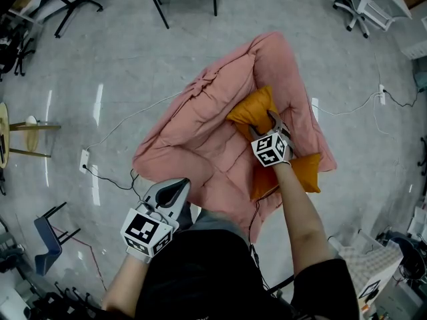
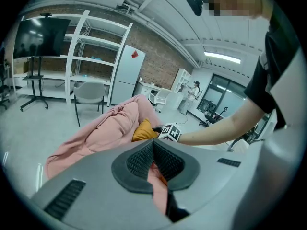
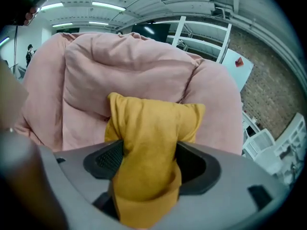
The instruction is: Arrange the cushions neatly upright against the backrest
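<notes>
- Two mustard-yellow square fabric cushions are in play. One (image 1: pixel 252 111) is pinched in the right tongs (image 1: pixel 275 122), low against the padded backrest (image 3: pixel 129 66) of the pink quilted floor lounger (image 1: pixel 193 132). The second cushion (image 1: pixel 308 171) lies flat on the seat beside the right forearm.
- Right tongs: the jaws stand wide, with the pads pressing a thick fold of the cushion. The cushion bulges out above them.
- Left tongs (image 1: pixel 171 192): the jaws are almost together, nipping a fold of the lounger's pink cover at its near edge.
- Step in hand (judgement): standing the first cushion up. To do it well:
  - seat its lower edge in the crease where seat meets backrest;
  - square the wrist so the top edge runs level;
  - let it lean fully before letting go;
  - hold the cover taut with the left tongs so the seat does not ruck.
- Views:
  - only the head view shows the second cushion and both tongs together;
  - only the right gripper view shows the fold between its pads and the cushion touching the backrest;
  - only the left gripper view shows pink fabric caught in its jaws.
</notes>
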`<state>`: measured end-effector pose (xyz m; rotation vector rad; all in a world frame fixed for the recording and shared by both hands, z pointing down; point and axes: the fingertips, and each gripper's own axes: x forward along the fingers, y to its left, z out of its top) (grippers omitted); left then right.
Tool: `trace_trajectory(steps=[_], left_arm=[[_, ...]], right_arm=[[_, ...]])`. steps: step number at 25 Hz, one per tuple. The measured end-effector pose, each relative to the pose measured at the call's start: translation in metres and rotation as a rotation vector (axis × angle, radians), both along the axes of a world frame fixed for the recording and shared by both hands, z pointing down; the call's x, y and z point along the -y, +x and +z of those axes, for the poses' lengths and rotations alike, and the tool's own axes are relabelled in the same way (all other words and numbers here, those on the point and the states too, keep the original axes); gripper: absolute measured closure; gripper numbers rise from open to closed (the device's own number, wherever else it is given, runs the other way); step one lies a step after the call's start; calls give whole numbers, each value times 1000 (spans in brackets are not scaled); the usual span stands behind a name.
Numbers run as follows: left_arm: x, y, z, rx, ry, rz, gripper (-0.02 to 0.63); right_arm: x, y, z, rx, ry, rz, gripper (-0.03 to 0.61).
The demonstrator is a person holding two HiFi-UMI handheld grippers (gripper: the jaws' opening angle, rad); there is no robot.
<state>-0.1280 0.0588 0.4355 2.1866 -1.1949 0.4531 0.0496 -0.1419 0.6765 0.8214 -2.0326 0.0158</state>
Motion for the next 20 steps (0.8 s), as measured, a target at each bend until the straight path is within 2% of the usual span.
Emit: trace_trajectory(steps=[7,11,14,18,20], left_arm=[[-4,-3,1,-7,2,14,601],[-2,0,-1,-12,16,36,601],[-3,5,-1,-17,24,68,601],[1,19,-6,-27,40,120,601],[4,31,-7,-30,46,153,601]], right_arm=[[-12,-4,-8,30,-41,11,166],[-26,6,-16,46,-72,39,133],[-39,27,-22,68,-94,116,126],[-56,67,-34,134,-114,271,126],[-66,82,-38,160,-117,303,126]])
